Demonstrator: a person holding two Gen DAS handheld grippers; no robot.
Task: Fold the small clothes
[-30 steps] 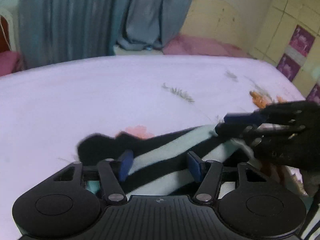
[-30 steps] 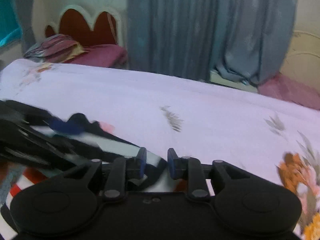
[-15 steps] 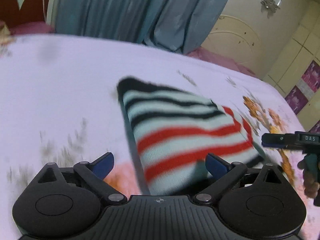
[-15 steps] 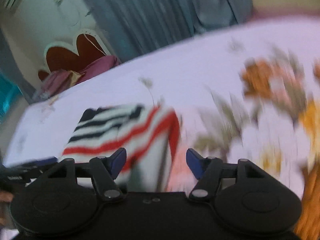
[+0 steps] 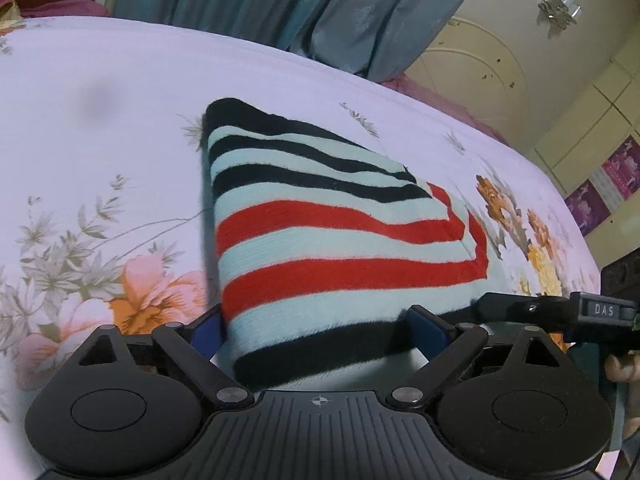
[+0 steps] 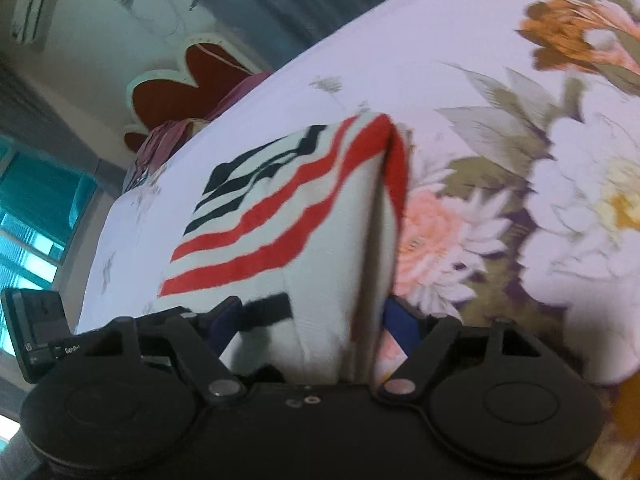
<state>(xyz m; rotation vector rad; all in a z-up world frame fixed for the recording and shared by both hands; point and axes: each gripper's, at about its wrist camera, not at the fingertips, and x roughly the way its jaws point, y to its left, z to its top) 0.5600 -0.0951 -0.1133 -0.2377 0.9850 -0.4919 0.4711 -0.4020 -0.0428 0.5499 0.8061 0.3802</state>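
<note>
A small folded knit garment (image 5: pixel 320 216) with mint, black and red stripes lies flat on the floral bedsheet (image 5: pixel 100 120). Its near black-edged hem lies between the wide-set blue pads of my left gripper (image 5: pixel 318 328). Those jaws are closing a little, and the pads do not squeeze the cloth. In the right wrist view the same garment (image 6: pixel 280 216) shows its folded corner between the spread jaws of my right gripper (image 6: pixel 314 320). Those jaws are opening and grip nothing. One finger of the right gripper (image 5: pixel 520 306) reaches in at the garment's right corner.
Grey-blue curtains (image 5: pixel 280 4) hang behind the bed. A red scalloped headboard (image 6: pixel 192 80) and a heap of pink bedding (image 6: pixel 160 140) lie at the far end. Cream cupboard doors (image 5: pixel 500 72) stand at the right. A person's fingers (image 5: pixel 622 368) hold the right tool.
A second ago both grippers were narrower with the garment's edge between their jaws. Both have since spread wide and drawn back, the views have rolled, and the garment lies folded on the sheet.
</note>
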